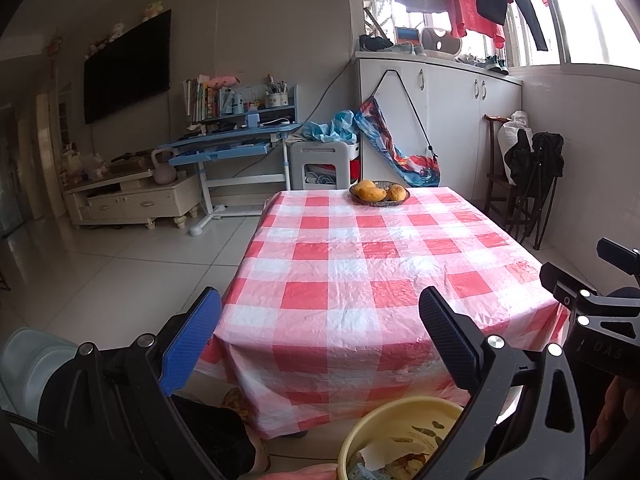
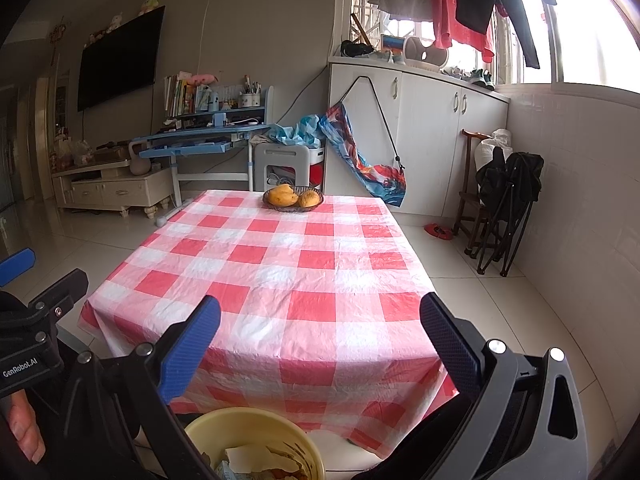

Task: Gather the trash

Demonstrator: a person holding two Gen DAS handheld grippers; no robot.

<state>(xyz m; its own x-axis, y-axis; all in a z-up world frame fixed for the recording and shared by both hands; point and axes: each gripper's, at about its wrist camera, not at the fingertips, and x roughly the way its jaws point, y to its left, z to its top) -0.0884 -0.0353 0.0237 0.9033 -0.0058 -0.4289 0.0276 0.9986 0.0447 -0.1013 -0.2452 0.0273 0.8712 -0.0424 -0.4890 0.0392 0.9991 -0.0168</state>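
A yellow plastic bin (image 1: 374, 420) stands on the floor below the near edge of the table, with paper scraps and peel (image 1: 404, 460) inside it. My left gripper (image 1: 320, 340) hovers above it, open, with nothing between its blue and black fingers. In the right wrist view the same bin (image 2: 248, 413) sits low in the middle, holding the trash (image 2: 256, 466). My right gripper (image 2: 320, 346) hangs over it, open and empty too. Both grippers are side by side, facing the table (image 2: 300, 280) with its red and white checked cloth.
A basket of yellow fruit (image 1: 379, 193) sits at the table's far edge. Behind it are a grey stool (image 1: 320, 164), a blue desk (image 1: 232, 144) and white cabinets (image 1: 440, 120). Folded dark chairs (image 2: 508, 208) lean on the right wall. Pale floor tiles surround the table.
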